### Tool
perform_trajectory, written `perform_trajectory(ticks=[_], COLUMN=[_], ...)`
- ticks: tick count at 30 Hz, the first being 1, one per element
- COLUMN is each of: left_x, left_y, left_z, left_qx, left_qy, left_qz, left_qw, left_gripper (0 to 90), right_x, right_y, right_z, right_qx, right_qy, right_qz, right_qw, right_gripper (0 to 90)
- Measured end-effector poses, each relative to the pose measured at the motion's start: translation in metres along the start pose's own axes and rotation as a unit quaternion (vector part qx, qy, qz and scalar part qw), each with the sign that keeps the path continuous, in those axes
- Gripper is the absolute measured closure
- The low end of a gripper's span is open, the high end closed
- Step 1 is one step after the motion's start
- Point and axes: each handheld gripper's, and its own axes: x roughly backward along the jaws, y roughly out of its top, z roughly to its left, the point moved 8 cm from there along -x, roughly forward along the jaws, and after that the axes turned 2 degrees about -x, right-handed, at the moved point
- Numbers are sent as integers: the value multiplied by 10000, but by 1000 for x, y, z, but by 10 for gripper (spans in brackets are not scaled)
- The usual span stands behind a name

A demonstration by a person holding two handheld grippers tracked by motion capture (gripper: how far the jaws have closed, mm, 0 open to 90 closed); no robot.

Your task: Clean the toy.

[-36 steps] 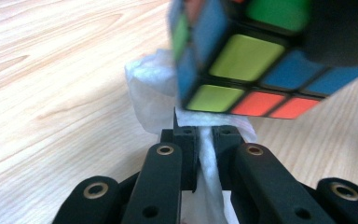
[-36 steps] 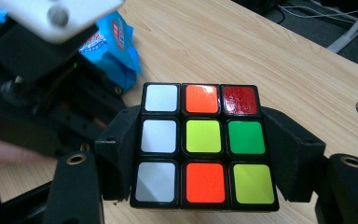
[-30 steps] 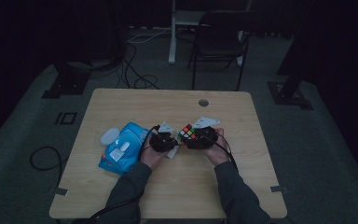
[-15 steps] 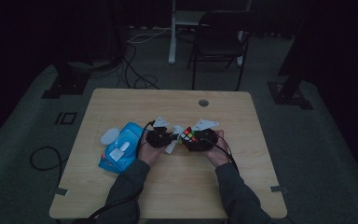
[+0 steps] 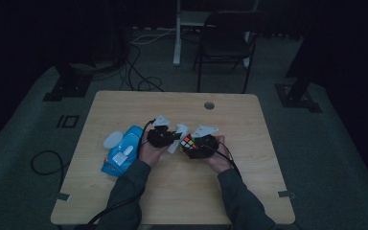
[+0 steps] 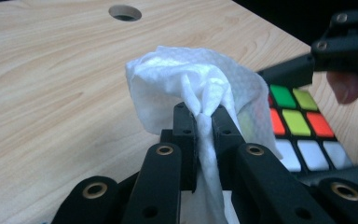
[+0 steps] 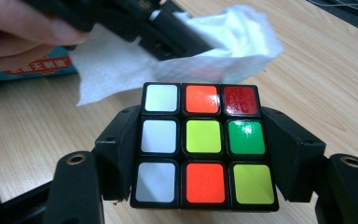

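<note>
Left tongs point(image 6: 204, 122) were pinched on a white wet wipe point(image 6: 191, 84), bunched up above the jaw tips, tail hanging down between them. Right tongs point(image 7: 204, 144) were clamped on a Rubik's cube point(image 7: 204, 144) from both sides, scrambled face up: white, orange, red, yellow-green, green. Wipe sat just beside the cube's far edge; contact couldn't be confirmed. High view: both tongs close together, cube point(image 5: 189, 142) over mid desk point(image 5: 249, 120), above the wood. Blue wipes pack point(image 5: 122, 152) lay flat on the desk just left of the left hand point(image 5: 149, 152), small white lid-like piece point(image 5: 112, 140) beside it.
</note>
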Motion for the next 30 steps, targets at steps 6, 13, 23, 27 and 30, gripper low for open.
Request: perform_trajectory(ticks=[6,13,23,27,30], left_x=[-3,-9,-16,-18,-19], left_y=[4,9,18,20,20], left_z=[3,4,4,2,0], left_qx=[-47,-58,-74,-61,-75], left_qy=[-26,-75,-106,-141,-191], left_qz=[-3,16,-75,-96,-86], left_qw=[10000,10000,9999,9998,9998], left_gripper=[850,850,850,849,848], right_x=[-5,-10,-14,-16,-17], right_y=[2,1,2,3,4], right_z=[10,20,32,35,37], right_qx=[99,172,334,386,419], right_qy=[99,212,343,383,415], right_qz=[10,50,51,43,45], right_qw=[9999,9996,9988,9985,9982], right_gripper=[342,342,342,342,342])
